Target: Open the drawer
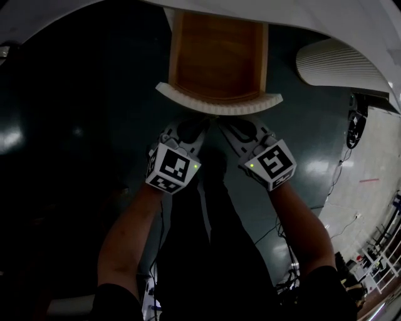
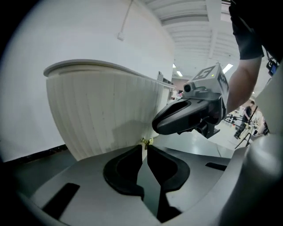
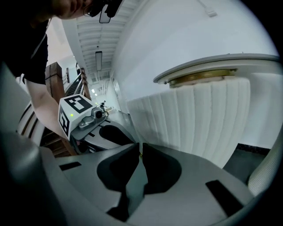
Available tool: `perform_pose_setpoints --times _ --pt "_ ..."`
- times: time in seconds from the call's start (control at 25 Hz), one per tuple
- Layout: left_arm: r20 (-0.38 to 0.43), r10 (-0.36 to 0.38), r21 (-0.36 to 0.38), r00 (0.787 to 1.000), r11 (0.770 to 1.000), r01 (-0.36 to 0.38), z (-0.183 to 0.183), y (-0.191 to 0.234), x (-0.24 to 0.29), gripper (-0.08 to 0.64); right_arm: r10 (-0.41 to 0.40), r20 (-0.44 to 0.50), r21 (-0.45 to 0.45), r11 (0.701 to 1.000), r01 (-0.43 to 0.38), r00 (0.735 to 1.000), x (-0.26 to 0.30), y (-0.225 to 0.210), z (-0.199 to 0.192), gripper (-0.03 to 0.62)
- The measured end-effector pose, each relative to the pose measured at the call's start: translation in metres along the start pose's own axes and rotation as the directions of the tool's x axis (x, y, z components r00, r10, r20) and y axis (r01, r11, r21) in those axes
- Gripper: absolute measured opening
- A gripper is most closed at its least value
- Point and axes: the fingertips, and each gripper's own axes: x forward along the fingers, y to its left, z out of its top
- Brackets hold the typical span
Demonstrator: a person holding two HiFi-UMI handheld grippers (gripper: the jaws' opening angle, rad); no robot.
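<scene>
1. The drawer [image 1: 216,56] is seen from above in the head view. It stands open, sticking out from under the white worktop [image 1: 94,19].
2. The inside of the drawer is made of brown wood. Nothing is seen lying in it.
3. The drawer front [image 1: 219,105] is white, curved and lined with ribs. It is turned toward the person.
4. A small gold knob [image 2: 147,141] is fixed at the middle of the drawer front.
5. The left gripper [image 1: 199,125] is held just below the drawer front, and its tips are pointed at the knob.
6. In the left gripper view, the jaws are almost together. The knob is pinched between their tips.
7. The right gripper [image 1: 230,127] is held right beside the left one. It is pointed at the same spot from the other side.
8. In the right gripper view, the jaws are also drawn close together. A tiny gold bit of the knob [image 3: 140,154] is seen in the thin gap between the tips.
9. Each gripper is seen by the other one's camera, close by.
10. A cube with black and white squares is carried on each gripper, the left cube [image 1: 170,168] and the right cube [image 1: 272,164]. A small green light is lit on each.
11. A dark, shiny floor [image 1: 81,125] is seen under the drawer and the arms.
12. Another white ribbed thing [image 1: 338,63] is seen to the right, well apart from the drawer.
</scene>
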Motion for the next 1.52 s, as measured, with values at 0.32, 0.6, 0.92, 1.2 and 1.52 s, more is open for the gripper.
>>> perform_pose_setpoints --times 0.32,0.6,0.92,1.2,1.52 --pt "0.077 0.054 -0.087 0.996 0.995 -0.047 0.095 -0.016 -0.066 0.042 0.007 0.056 0.094 0.996 -0.012 0.998 -0.078 0.013 0.065 0.018" --pt "0.152 0.082 -0.192 0.985 0.98 -0.052 0.177 -0.06 -0.117 0.041 0.013 0.124 0.135 0.99 -0.03 0.992 -0.142 0.037 0.125 0.018" --pt "0.209 0.118 -0.219 0.971 0.973 -0.071 0.261 -0.092 -0.19 0.024 0.085 0.194 0.093 0.99 -0.104 0.977 -0.212 0.085 0.21 0.017" --pt "0.2 0.172 -0.248 0.964 0.961 -0.12 0.294 -0.095 -0.257 0.015 0.132 0.276 0.049 0.987 -0.151 0.952 -0.241 0.136 0.274 0.017" --pt "0.274 0.171 -0.233 0.946 0.967 -0.108 0.327 -0.1 -0.326 0.014 0.115 0.394 0.037 0.989 -0.141 0.912 -0.27 0.177 0.341 0.017"
